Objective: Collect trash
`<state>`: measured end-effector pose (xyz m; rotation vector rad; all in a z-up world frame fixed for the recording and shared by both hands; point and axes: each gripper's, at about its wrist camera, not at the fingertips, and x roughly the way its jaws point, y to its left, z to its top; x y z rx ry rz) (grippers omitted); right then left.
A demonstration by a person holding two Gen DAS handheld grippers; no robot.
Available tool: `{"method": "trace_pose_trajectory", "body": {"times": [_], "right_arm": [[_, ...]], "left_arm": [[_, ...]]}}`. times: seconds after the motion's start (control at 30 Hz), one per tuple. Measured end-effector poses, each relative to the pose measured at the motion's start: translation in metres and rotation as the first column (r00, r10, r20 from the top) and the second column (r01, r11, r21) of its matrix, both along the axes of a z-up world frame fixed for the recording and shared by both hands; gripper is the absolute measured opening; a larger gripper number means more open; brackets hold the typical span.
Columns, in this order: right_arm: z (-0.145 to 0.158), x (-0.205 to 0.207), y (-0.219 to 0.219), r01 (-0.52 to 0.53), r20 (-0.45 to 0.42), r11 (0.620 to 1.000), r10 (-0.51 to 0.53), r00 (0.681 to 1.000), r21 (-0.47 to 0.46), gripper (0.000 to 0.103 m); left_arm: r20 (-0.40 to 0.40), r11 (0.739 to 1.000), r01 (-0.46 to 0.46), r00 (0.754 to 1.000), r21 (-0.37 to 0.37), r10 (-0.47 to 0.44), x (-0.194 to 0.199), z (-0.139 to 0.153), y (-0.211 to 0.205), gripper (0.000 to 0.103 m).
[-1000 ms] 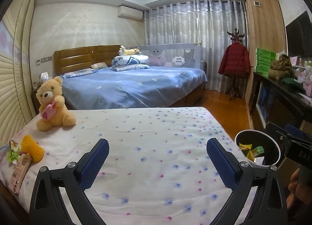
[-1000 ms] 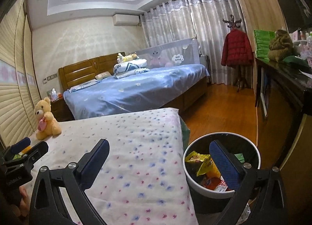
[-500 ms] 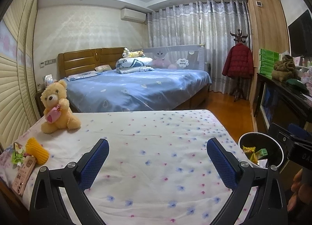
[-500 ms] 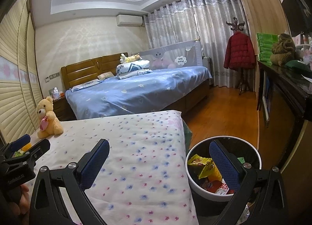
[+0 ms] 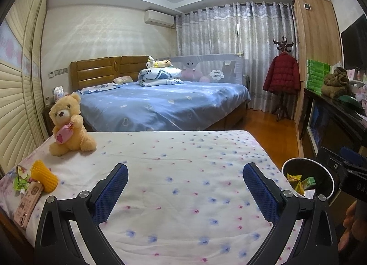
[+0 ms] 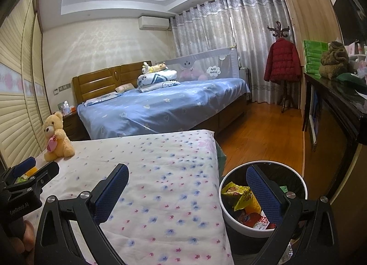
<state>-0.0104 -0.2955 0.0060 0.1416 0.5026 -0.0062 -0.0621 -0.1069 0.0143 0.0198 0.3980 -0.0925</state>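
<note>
The bed (image 5: 183, 173), under a flower-print sheet, serves as landmark. At its far left corner sits a teddy bear (image 5: 66, 125). Nearer along the left edge lie a yellow foam sleeve (image 5: 44, 176), long axis aimed at the bear, and a green wrapper (image 5: 19, 179) touching it. Off the right edge stands the trash bin (image 6: 231, 214), holding wrappers. Left hand-held gripper (image 5: 185, 192) and right hand-held gripper (image 6: 187, 192): jaws spread wide, empty.
</note>
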Motion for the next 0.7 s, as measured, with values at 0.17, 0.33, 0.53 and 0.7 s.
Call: {"method": "trace_pose_trajectory", "body": {"times": [0.17,0.33,0.53,0.7], "right_arm": [[0.0007,0.0002,0.0010,-0.002,-0.001,1.000,0.002,1.000,-0.002,0.103],[0.0007,0.0004,0.0013,-0.001,-0.002,1.000,0.001,1.000,-0.003,0.103],[0.0009,0.0010,0.0018,-0.006,-0.004,1.000,0.006,1.000,-0.005,0.103],[0.0009,0.0010,0.0019,-0.006,-0.003,1.000,0.006,1.000,-0.005,0.103]], "left_arm": [[-0.005,1.000,0.007,1.000,0.000,-0.007,0.0012,-0.0007,0.0002,0.102],[-0.003,1.000,0.008,1.000,-0.003,-0.008,0.0022,-0.0009,0.0005,0.102],[0.010,1.000,0.006,1.000,0.016,-0.006,0.0006,-0.0024,-0.0009,0.102],[0.018,1.000,0.007,1.000,0.022,-0.007,0.0000,-0.0033,0.0003,0.102]]}}
